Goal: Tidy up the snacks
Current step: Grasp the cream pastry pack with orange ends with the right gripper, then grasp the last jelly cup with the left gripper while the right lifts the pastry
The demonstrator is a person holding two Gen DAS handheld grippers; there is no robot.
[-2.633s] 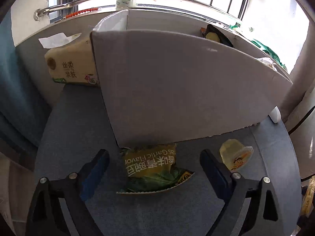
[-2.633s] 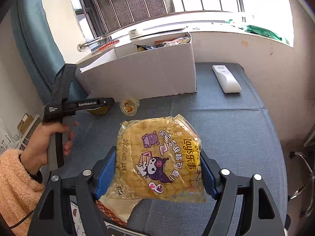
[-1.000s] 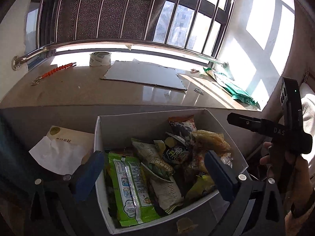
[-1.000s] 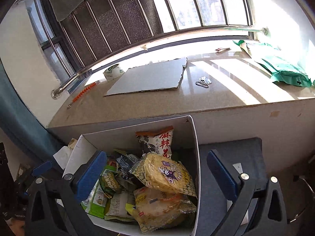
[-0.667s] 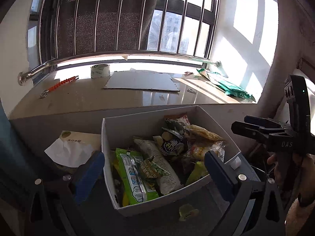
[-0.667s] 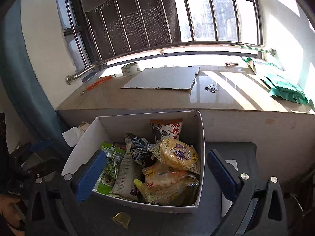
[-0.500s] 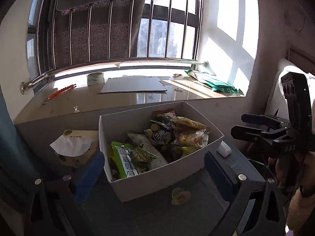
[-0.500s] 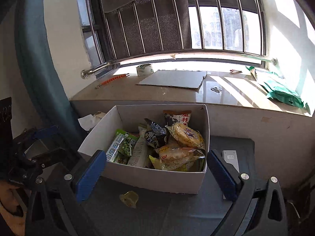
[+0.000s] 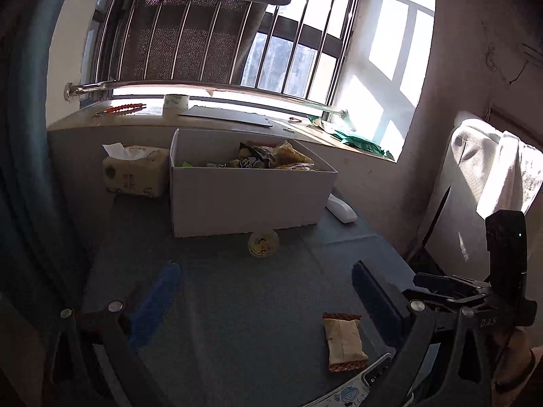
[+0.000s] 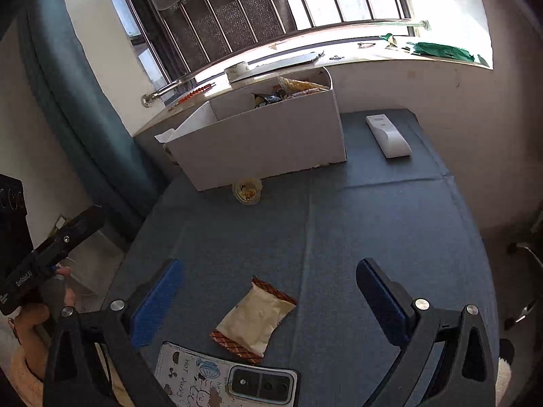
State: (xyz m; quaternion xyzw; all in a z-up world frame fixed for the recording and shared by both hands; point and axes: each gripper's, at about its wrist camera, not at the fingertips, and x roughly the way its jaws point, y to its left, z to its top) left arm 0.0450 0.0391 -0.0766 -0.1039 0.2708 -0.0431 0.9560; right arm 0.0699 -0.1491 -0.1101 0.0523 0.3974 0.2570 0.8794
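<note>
Both grippers, left gripper and right gripper, hover with fingers apart (nothing held) over the tabletop; a cream snack packet lies near, the white box far.

We see a matt white cardboard box on a blue-grey cloth-covered table, its weave slightly rough; the cream snack packet looks like smooth, faintly glossy film; the jelly cup is clear shiny plastic; the remote is smooth white plastic; the window rail is polished metal; our gripper pads look matt blue.
</note>
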